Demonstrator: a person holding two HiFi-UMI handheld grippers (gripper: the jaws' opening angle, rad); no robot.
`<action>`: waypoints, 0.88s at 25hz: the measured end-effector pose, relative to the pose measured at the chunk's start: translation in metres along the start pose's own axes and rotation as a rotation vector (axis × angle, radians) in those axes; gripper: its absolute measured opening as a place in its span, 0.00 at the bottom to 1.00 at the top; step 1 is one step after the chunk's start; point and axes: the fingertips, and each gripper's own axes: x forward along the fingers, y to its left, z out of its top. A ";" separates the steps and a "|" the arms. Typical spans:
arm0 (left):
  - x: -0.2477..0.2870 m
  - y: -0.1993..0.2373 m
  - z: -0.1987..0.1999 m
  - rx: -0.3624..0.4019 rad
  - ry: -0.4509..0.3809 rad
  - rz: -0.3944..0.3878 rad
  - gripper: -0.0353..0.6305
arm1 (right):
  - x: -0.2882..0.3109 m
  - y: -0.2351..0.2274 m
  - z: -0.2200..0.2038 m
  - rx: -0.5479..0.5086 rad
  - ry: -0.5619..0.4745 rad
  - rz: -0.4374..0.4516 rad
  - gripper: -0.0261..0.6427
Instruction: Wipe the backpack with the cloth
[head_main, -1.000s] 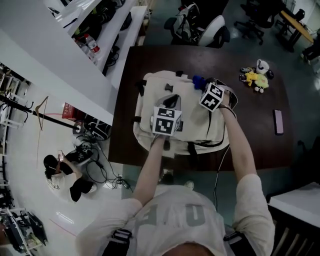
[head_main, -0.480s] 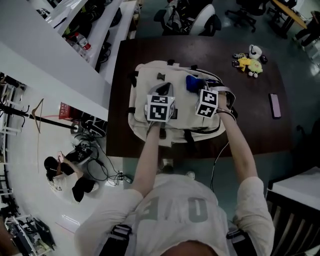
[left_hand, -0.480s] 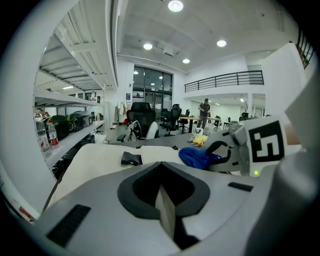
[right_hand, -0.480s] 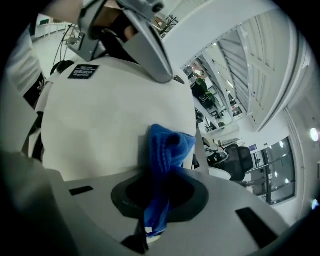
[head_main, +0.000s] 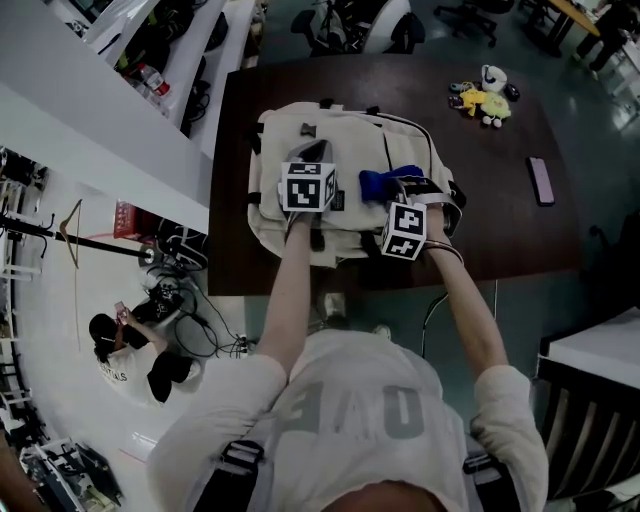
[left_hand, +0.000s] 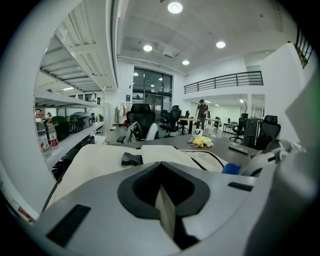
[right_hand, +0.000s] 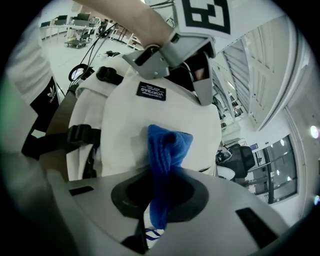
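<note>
The backpack, cream with black straps and buckles, lies flat on the dark table, at the edge nearest me. My left gripper rests on its left half with the jaws together. A thin pale sliver sits in the gap, and I cannot tell what it is.

My right gripper is clamped on the blue cloth. In the right gripper view the knitted cloth stands up out of the jaws, with a white end striped blue below. The cloth lies against the pack's front panel, just right of the left gripper.

A small black label is sewn on the panel under the left gripper. Its white print looks like "VOVAROVA", but I cannot be sure. At the left edge of that view is a black garment with a white trefoil and the word "adidas". Each gripper's cube carries black-and-white square markers. My grey shirt has big pale letters that I cannot read from above.

A yellow toy and a phone lie well apart from the pack on the right of the table. Bottles with red labels stand on a shelf to the left.
</note>
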 end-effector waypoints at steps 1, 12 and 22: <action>0.000 0.000 0.001 0.001 -0.001 0.001 0.06 | -0.003 0.006 0.001 0.001 -0.002 0.001 0.10; -0.002 0.002 0.002 -0.002 -0.010 0.014 0.06 | -0.024 0.081 0.017 0.045 -0.042 0.093 0.10; -0.002 0.001 0.001 -0.001 -0.009 0.017 0.06 | -0.047 0.082 0.020 0.111 -0.140 0.180 0.10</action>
